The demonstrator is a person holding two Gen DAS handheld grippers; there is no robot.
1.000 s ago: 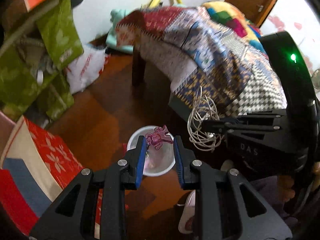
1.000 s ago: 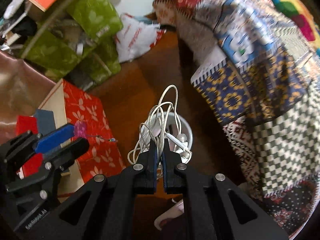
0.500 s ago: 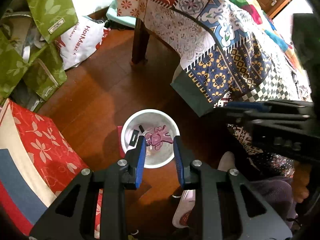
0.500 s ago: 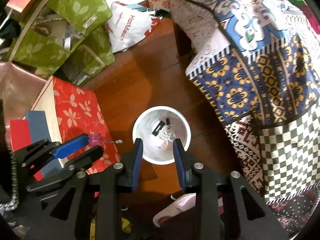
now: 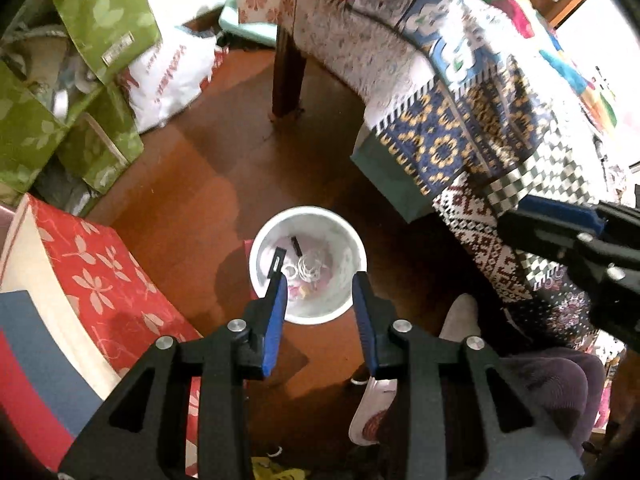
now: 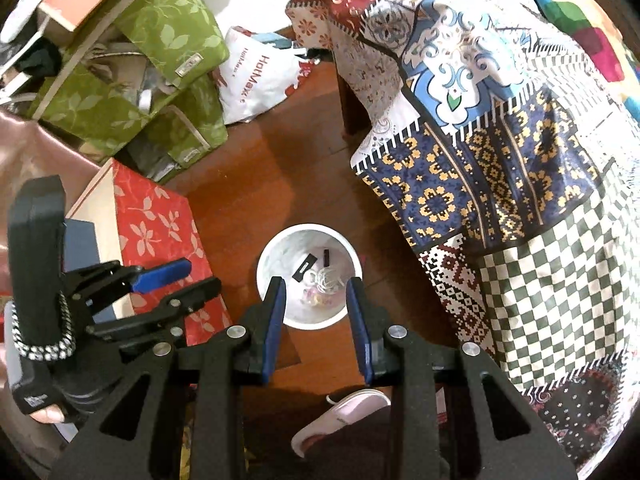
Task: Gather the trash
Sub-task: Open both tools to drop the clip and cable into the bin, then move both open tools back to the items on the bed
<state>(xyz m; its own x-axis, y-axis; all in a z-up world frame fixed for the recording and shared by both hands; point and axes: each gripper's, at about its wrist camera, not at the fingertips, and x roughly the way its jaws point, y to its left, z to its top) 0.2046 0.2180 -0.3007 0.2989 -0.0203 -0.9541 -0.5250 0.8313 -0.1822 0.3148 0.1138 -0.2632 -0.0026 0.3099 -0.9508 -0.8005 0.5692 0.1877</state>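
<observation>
Standing on the wooden floor below both grippers, the white bin holds a coil of white earphone cable, two small dark flat pieces and some pinkish bits at its bottom; the same contents show in the right wrist view, where the bin lies straight under the blue pads. The left gripper points steeply down over the bin with its jaws partly apart and nothing between them; they have just been opening. A second ago it held a pink figure between its pads, and that figure is no longer in the grip; pinkish bits lie in the bin, though whether they are that figure I cannot tell. The right gripper also stands partly open and empty above the bin; a second ago it was clamped on the tangle of white earphones, which now lie inside the bin. Beside the bin sits a red floral box, behind it green leaf-print bags and a white shopping bag, and to the right a patchwork cloth hangs over a table.
</observation>
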